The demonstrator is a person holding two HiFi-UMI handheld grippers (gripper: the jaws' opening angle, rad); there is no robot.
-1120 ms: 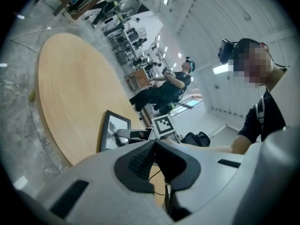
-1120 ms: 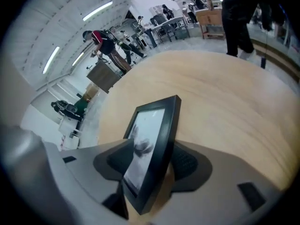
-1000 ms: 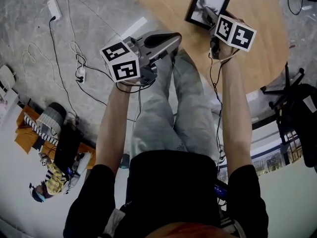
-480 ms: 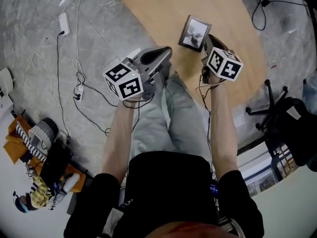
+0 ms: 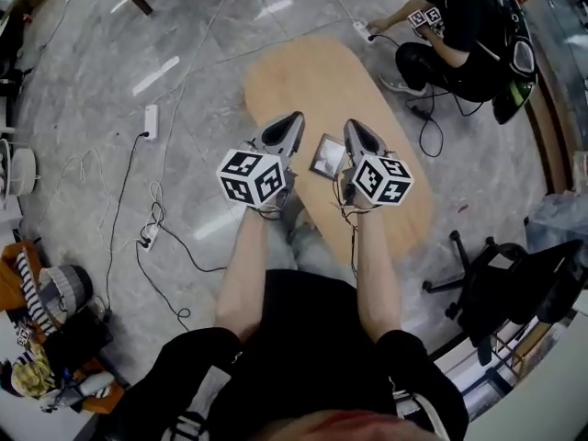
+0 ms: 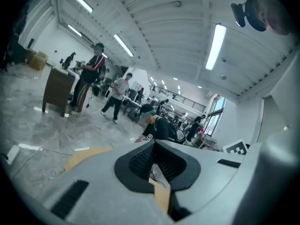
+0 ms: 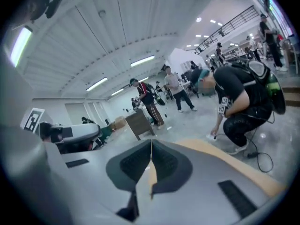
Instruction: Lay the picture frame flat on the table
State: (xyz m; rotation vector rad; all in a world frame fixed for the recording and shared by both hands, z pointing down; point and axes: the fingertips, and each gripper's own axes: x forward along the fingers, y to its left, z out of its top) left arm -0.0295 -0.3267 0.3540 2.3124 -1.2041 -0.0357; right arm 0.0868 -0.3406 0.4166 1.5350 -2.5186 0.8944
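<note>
No word, brand or number could be read anywhere. The only signs were black-and-white square markers, coded patterns rather than writing. They covered the faces of the left cube (image 5: 252, 176) on the left tongs (image 5: 295, 118) and the right cube (image 5: 382, 178) on the right tongs (image 5: 352, 125), both over the near end of the counter (image 5: 303, 72). A similar marker showed far right in the hands of a crouching person (image 5: 464, 35). That person's sleeve bore white print too small to read.

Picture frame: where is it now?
In the head view the picture frame sits near the middle of the wooden table, between the left gripper and the right gripper.
</note>
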